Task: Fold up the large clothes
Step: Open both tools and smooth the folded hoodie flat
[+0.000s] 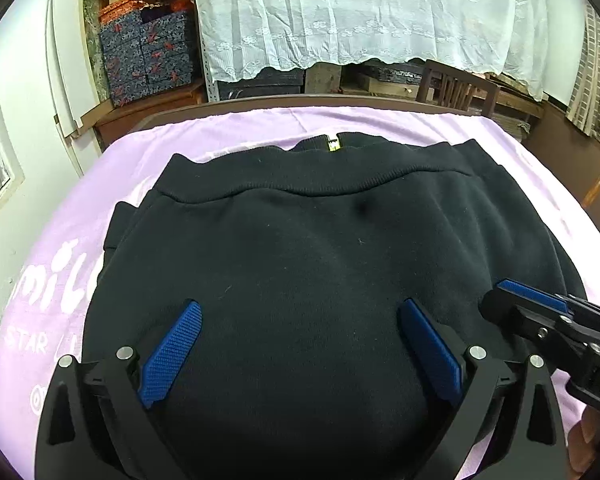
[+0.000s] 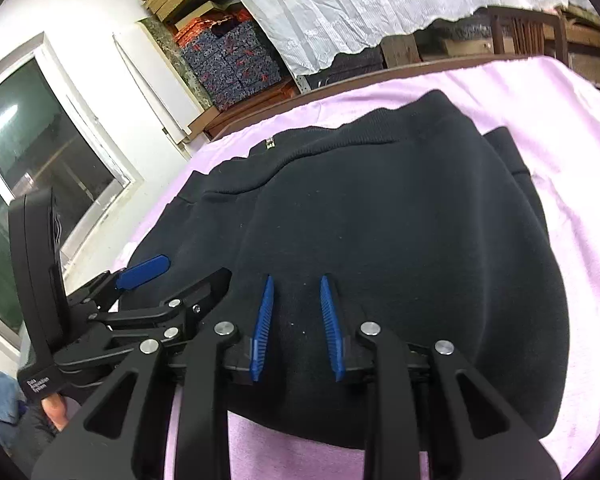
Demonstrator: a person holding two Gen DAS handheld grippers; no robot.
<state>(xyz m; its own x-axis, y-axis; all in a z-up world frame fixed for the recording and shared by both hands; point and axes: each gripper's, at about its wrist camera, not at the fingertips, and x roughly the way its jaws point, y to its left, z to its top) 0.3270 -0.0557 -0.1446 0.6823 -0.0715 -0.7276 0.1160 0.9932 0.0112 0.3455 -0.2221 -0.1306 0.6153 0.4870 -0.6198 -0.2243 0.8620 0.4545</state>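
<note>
A black sweatshirt (image 1: 300, 264) lies folded into a compact bundle on a lilac cloth (image 1: 100, 184) that covers the desk (image 1: 260, 101), its ribbed hem band running across the far side and a small yellow tag (image 1: 333, 145) showing at the far edge beneath it. In the left wrist view the left hand-held gripper (image 1: 300, 320) hangs over the near half of the garment with its blue fingers (image 1: 172, 354) spread wide apart and nothing between them, so it is released. The right hand-held gripper (image 2: 298, 320) sits over the near edge of the same garment (its blue pads (image 2: 263, 328) stand a little apart, a narrow gap with dark fabric visible behind them), and whether they pinch any cloth cannot be told from these views. In the left view the right hand-held gripper (image 1: 512, 300) enters from the lower right, just beside the left one; in the right view the left hand-held gripper (image 2: 168, 276) appears at the lower left. White lettering (image 1: 40, 320) is printed on the lilac cloth at the left. Behind the desk hang a white lace curtain (image 1: 364, 12) and stacked patterned boxes (image 1: 148, 56), with a wooden chair (image 1: 456, 84) at the far right and a window (image 2: 40, 168) on the left wall.
</note>
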